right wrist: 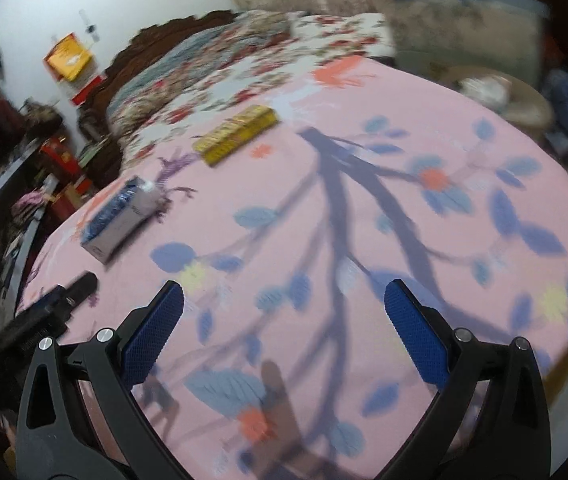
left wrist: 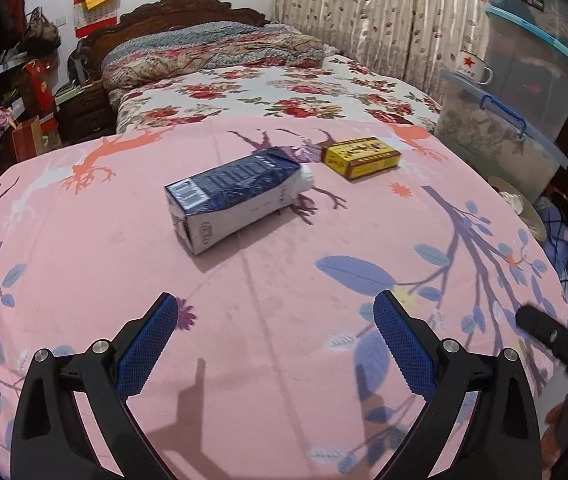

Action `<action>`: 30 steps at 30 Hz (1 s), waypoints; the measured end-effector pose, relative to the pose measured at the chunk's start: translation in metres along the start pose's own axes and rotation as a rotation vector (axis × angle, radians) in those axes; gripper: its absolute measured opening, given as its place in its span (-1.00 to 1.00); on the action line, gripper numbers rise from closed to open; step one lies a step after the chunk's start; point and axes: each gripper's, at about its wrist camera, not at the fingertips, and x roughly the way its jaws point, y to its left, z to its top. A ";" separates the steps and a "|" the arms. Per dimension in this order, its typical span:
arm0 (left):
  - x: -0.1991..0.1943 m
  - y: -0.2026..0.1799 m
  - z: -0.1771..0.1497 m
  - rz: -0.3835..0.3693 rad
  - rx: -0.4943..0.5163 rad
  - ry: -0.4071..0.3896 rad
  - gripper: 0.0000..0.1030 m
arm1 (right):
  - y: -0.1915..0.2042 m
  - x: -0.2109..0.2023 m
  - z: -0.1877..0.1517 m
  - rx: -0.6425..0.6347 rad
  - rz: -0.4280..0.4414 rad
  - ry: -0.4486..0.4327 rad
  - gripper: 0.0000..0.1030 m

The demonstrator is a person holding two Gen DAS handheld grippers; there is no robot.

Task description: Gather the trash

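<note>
Both tongs gape empty above carton (left wrist: 235, 196) and yellow box (left wrist: 360, 157)

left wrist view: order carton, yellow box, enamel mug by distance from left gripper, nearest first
1. Blue-and-white carton, lying on its side, ahead of the left gripper.
2. Yellow box, behind it, to the right.
3. Enamel mug, far right, on a storage bin.

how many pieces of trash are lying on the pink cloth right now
2. A blue and white carton lies on its side near the middle of the pink cloth. A small yellow box sits apart from it, farther back toward the bed. Nothing else seems hidden.
</note>
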 end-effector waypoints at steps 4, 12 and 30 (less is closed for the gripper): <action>0.006 0.018 0.005 0.021 -0.044 0.010 0.83 | 0.035 0.030 0.040 -0.099 0.136 0.038 0.27; 0.006 0.058 0.008 -0.010 -0.170 0.031 0.83 | 0.126 0.137 0.107 -0.203 0.311 0.185 0.07; 0.005 0.148 0.031 -0.034 -0.418 0.020 0.57 | 0.134 0.118 0.008 -0.211 0.808 0.560 0.11</action>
